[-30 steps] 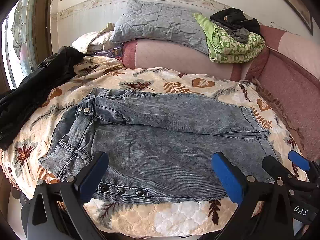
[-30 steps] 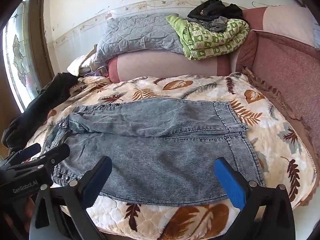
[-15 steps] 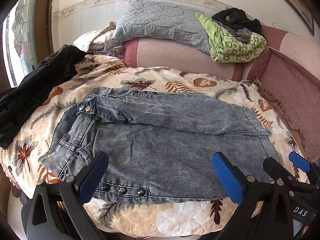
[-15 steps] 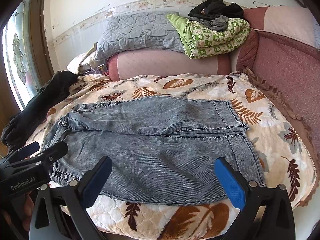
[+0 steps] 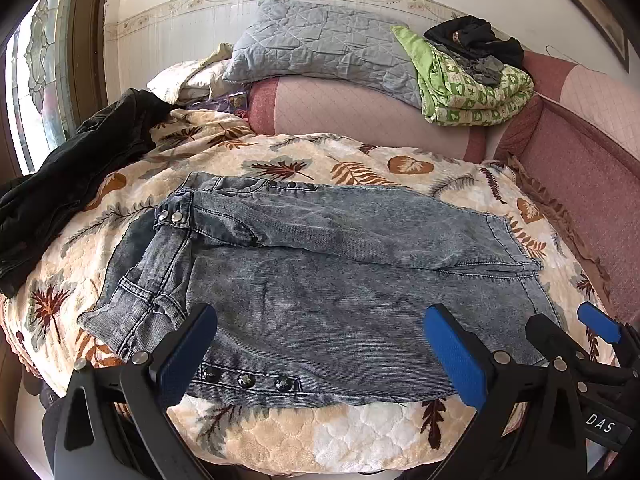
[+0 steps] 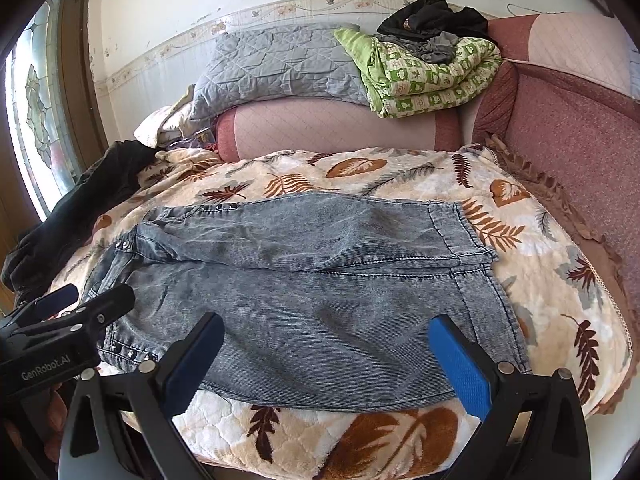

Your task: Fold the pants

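Observation:
Grey-blue denim pants lie flat across a leaf-patterned blanket, waist and snap buttons at the left, leg hems at the right. One leg lies beside the other. My left gripper hangs open over the pants' near edge, toward the waist, with nothing between its blue pads. My right gripper is open too, over the near edge toward the hems. Each gripper shows in the other's view: the right gripper at the lower right, the left gripper at the lower left.
A black jacket sprawls at the blanket's left end by a window. Behind, a grey pillow and a green quilt with dark clothes rest on a pink bolster. A pink padded wall bounds the right side.
Hardly anything differs. Both grippers stay open over the near edge, and the pants lie as before; the views have shifted only slightly.

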A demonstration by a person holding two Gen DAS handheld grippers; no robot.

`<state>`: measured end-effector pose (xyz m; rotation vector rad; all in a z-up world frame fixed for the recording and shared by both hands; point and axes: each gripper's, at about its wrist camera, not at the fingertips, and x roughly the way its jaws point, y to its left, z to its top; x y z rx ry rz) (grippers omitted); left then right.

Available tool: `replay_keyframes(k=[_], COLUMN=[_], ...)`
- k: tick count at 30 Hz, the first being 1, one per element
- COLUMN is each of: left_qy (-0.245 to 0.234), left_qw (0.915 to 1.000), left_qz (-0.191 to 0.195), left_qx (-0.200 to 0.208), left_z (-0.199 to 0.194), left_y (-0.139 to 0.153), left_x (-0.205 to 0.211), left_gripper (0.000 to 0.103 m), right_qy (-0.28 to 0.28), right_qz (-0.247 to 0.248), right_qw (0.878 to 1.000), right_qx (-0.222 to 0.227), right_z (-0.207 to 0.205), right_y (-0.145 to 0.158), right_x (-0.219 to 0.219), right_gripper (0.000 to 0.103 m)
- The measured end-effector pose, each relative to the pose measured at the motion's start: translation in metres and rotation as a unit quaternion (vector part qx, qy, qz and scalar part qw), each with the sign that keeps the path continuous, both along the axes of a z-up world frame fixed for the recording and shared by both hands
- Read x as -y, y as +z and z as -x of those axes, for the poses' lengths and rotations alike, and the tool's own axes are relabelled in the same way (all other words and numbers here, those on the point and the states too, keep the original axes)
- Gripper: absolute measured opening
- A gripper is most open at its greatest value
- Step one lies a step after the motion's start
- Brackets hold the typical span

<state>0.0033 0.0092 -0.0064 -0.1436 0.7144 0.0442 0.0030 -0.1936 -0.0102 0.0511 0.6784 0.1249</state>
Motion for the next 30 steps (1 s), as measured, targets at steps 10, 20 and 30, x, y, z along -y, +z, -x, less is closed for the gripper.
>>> replay_keyframes(k=[10,20,30], left_qy=[0.001,-0.021,0.055], left_qw=[0.9996,0.9718,0.9784], left_qz=[-0.004,0.199,0.110], left_qx=[-0.027,-0.126,-0.166], left_z=[-0.002,-0.077,-0.214], left_y=[-0.003,-0.053,-0.038], left_x=[0.002,-0.085,-0.202], left_gripper=[0.103,0.103,0.103], right_qy=[0.002,0.054,-0.076], right_qz=[-0.009,-0.117,-0.167], right_qw=[1.000,0.985,0.951], right_qx=[0.013,-0.116,-0.247], right_z=[-0.001,-0.068,-0.254], right_y=[-0.001,-0.022,-0.046], right_x=[-0.003,0.067,0.201], right_gripper=[0.103,0.103,0.081])
